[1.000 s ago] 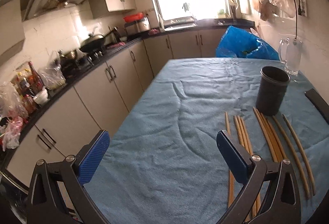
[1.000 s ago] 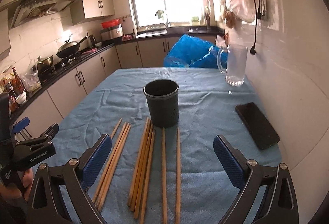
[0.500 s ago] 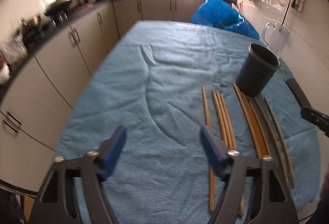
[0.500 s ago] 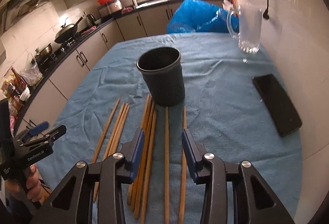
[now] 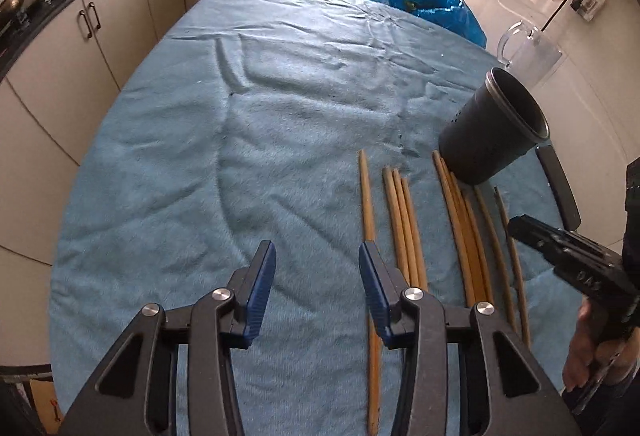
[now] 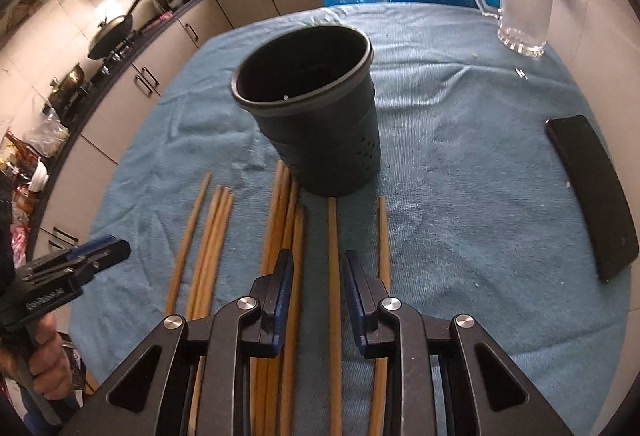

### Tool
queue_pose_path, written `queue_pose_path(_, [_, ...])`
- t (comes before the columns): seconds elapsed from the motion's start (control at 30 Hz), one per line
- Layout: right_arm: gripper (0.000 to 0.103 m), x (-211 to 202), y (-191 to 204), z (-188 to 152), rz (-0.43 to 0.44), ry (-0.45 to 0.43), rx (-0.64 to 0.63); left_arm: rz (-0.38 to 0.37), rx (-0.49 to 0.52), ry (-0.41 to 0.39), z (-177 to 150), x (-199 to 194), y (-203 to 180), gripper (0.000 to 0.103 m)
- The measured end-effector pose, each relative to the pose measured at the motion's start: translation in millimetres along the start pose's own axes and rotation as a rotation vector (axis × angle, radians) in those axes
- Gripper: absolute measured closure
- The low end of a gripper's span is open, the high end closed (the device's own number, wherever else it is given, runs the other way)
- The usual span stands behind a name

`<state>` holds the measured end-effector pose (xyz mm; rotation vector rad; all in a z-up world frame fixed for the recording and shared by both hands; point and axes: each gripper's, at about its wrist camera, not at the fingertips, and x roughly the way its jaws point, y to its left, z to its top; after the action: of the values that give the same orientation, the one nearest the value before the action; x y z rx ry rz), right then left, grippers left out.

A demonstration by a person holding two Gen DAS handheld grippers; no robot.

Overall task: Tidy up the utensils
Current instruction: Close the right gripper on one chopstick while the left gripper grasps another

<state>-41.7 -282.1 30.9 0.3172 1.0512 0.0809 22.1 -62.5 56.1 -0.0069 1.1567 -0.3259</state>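
The step in hand looks like the first pick: every chopstick lies flat on the blue cloth (image 6: 460, 196) over the counter, and the cup (image 6: 316, 124) stands upright just beyond their far tips, seemingly empty, though its bottom is dark.

The right hand-held gripper (image 6: 316, 300) hangs low over the row, part open with a narrow gap, and grips nothing. One single chopstick (image 6: 333, 256) runs straight up through that gap; whether the pads touch it I cannot tell from this angle. A second single stick (image 6: 383, 236) lies just to its right, and a bundle (image 6: 282, 220) just to its left.

The left hand-held gripper (image 5: 318, 286) is open wider and empty, above the cloth, its right pad over the leftmost chopstick (image 5: 367, 196).

The next move probably calls for the right gripper to settle onto the stick between its pads, close on it alone without catching the neighbours, then lift, tip it upright and drop it into the cup. A thin round stick on soft towel may roll or slip.
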Motion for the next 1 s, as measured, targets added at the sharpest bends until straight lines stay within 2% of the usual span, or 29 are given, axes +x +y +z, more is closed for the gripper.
queue_pose_path(0.27, [0.075, 19, 0, 8, -0.020, 0.035, -0.003, -0.030, 0.005, 0.063, 24, 29, -13, 0.064])
queue_pose_path(0.4, [0.075, 21, -1, 10, -0.030, 0.040, -0.006, -0.010, 0.022, 0.080, 29, 44, -22, 0.065])
queue_pose_path(0.53, [0.075, 26, -3, 14, -0.031, 0.046, -0.013, -0.002, 0.033, 0.103, 31, 56, -25, 0.074])
queue_pose_path(0.67, [0.075, 32, 2, 17, -0.042, 0.053, -0.027, 0.009, 0.047, 0.101, 34, 63, -28, 0.075])
queue_pose_path(0.73, [0.080, 37, 7, 18, -0.065, 0.060, -0.044, 0.017, 0.051, 0.097, 36, 65, -30, 0.076])
queue_pose_path(0.8, [0.085, 43, 11, 19, -0.081, 0.071, -0.060, 0.049, 0.067, 0.089, 38, 67, -34, 0.083])
queue_pose_path(0.87, [0.090, 45, 17, 19, -0.119, 0.067, -0.090, 0.096, 0.087, 0.079, 39, 70, -39, 0.097])
queue_pose_path(0.93, [0.097, 46, 20, 19, -0.117, 0.070, -0.097, 0.090, 0.084, 0.078, 39, 70, -38, 0.097])
queue_pose_path(1.0, [0.097, 45, 19, 18, -0.093, 0.068, -0.086, 0.056, 0.081, 0.079, 35, 66, -35, 0.097])
